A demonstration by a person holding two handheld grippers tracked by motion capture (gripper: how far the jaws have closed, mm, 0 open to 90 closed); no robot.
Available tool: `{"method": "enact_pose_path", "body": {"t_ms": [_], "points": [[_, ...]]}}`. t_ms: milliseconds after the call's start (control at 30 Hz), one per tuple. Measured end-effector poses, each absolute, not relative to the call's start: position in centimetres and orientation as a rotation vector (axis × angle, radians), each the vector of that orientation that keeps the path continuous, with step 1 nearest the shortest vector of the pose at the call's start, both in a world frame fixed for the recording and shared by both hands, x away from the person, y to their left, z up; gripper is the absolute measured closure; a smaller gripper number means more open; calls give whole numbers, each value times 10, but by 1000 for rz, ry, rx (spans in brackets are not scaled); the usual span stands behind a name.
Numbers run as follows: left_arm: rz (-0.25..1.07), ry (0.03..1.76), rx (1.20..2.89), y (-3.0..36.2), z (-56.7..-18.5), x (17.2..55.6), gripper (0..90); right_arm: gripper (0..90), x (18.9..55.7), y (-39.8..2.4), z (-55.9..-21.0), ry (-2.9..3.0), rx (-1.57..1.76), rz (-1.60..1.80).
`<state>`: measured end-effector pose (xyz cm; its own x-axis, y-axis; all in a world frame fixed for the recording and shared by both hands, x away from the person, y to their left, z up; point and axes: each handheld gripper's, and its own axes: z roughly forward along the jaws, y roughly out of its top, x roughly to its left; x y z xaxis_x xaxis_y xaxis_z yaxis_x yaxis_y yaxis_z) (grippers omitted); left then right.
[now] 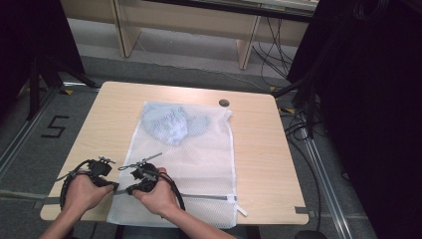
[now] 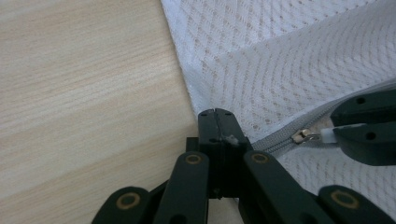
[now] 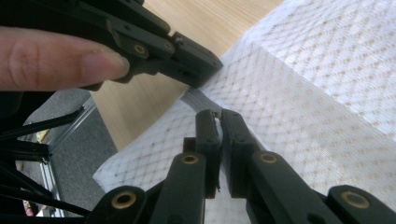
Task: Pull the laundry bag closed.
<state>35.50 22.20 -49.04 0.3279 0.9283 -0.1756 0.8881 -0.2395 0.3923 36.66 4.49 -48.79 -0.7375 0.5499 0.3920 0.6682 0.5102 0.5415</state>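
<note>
White mesh makes up the laundry bag, which lies flat on the light wooden table, its length running from the far middle to the near edge. One bundle of pale blue cloth sits inside it at the far end. A grey zipper crosses the bag near its near end, from the left edge toward the right, where a white tab sticks out.

The left gripper is clamped shut on the left end of the zipper tape, right at the bag's left edge. The right gripper is just beside it, its jaws closed on the white pull of the metal slider (in the right gripper view the pull itself is hidden between the jaws).

Both hands come in from the near edge, left hand and right hand close together, knuckles up, each wrapped round its gripper, with the jaws pointing toward each other low over the bag.

One dark round disc lies on the table's far side, just beyond the bag. On the grey floor left of the table a black "5" is marked.
</note>
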Motion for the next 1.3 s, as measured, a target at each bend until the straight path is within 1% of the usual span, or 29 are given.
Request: {"method": "enact_pose_path", "body": {"t_ms": [133, 1300], "points": [[129, 1603, 2179, 222, -490, 355, 900, 871, 364, 43, -486, -2557, -1095, -1003], [120, 1606, 2163, 223, -491, 355, 900, 871, 360, 27, -480, -2552, -1103, -1011]]}}
